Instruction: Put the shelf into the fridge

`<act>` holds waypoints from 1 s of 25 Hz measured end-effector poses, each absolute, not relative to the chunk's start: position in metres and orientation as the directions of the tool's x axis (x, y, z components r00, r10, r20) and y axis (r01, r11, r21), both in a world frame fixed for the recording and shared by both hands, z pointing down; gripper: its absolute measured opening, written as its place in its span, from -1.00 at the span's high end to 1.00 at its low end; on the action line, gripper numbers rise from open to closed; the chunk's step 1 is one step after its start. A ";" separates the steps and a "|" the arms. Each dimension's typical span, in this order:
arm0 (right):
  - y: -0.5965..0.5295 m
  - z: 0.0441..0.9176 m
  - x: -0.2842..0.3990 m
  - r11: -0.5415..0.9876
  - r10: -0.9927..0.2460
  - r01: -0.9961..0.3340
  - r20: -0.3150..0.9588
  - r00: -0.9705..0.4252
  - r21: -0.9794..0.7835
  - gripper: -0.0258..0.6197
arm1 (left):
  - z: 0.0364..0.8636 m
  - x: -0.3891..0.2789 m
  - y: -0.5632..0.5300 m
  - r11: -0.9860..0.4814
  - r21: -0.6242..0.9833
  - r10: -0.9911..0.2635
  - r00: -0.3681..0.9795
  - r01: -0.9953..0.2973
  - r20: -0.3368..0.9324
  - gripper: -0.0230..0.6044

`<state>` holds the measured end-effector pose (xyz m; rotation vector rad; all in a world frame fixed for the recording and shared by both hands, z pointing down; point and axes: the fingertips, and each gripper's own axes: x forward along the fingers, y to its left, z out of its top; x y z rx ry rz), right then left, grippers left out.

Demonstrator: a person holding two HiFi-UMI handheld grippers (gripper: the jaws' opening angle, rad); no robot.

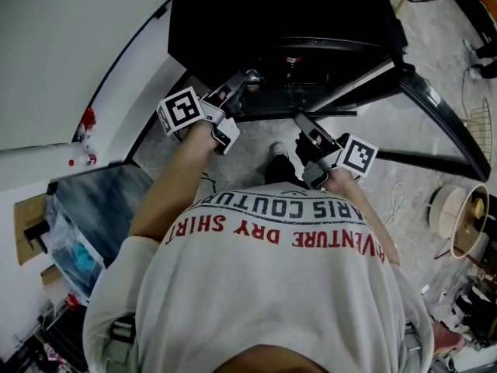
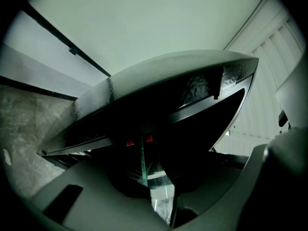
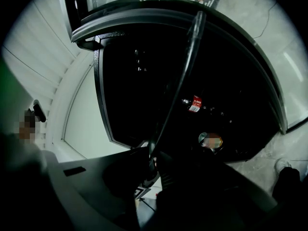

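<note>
Left gripper (image 1: 245, 80) and right gripper (image 1: 300, 120) each clamped on shelf (image 2: 143, 163) near edge; we held it at fridge (image 1: 279, 22) mouth, not yet seated.

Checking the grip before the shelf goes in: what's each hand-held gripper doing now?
Left hand-held gripper: closed on the shelf, at its edge.
Right hand-held gripper: closed on the same shelf.

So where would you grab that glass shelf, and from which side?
Take the shelf by its thin near edge, one grip toward each end, coming from the side away from the fridge. It's a flat pane, so jaws close across the edge and the far edge stays free to slide in. The left gripper and right gripper hold it so.
</note>
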<state>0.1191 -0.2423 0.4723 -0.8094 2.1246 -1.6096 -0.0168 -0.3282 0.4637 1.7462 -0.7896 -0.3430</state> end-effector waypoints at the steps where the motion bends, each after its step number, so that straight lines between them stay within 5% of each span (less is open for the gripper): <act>1: -0.243 0.473 0.119 0.186 -0.633 -0.227 0.060 -0.772 -0.956 0.76 | 0.464 -0.017 -0.328 -0.149 0.928 -0.657 0.736 -0.343 0.166 0.74; 9: -0.242 0.472 0.119 0.173 -0.638 -0.211 0.053 -0.768 -0.962 0.76 | 0.456 -0.018 -0.313 -0.254 0.901 -0.582 0.800 -0.351 0.148 0.48; 25: -0.260 0.472 0.126 0.150 -0.659 -0.243 0.086 -0.748 -0.958 0.76 | 0.437 -0.053 -0.258 -0.366 0.811 -0.586 0.790 -0.456 0.180 0.30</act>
